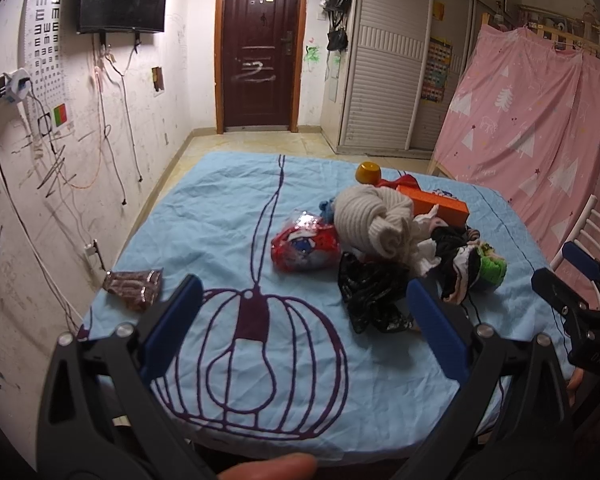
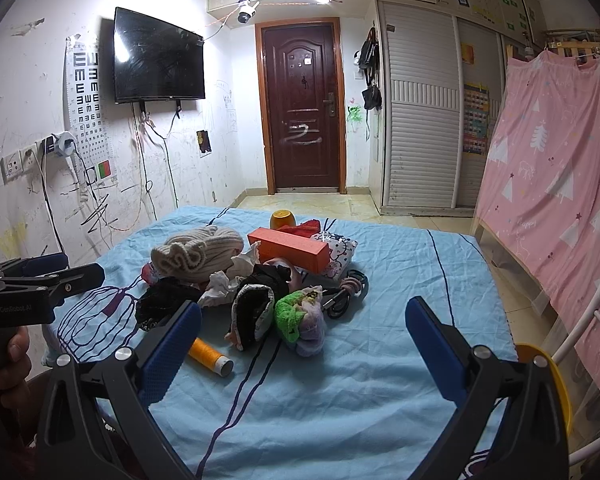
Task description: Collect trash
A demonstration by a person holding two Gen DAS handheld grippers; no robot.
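On the blue-clothed table [image 1: 220, 208] lie a brown snack wrapper [image 1: 134, 288] at the left edge, a red snack bag [image 1: 304, 246], a crumpled black plastic bag [image 1: 374, 298] and white tissue [image 1: 424, 250]. My left gripper [image 1: 302, 292] is open above the near part of the cloth and holds nothing. It also shows at the left of the right wrist view as the left gripper [image 2: 72, 270]. My right gripper [image 2: 304, 312] is open and empty in front of the pile. Close beyond it are the tissue [image 2: 220, 288] and black bag [image 2: 160, 306].
The pile also holds a cream knit [image 2: 198, 254], an orange box [image 2: 288, 250], a yellow cup [image 2: 283, 220], a green and purple soft thing [image 2: 300, 316], a black cable coil [image 2: 348, 292] and an orange thread spool [image 2: 210, 356]. A white chair [image 2: 596, 320] and pink curtain [image 2: 552, 184] stand to the right.
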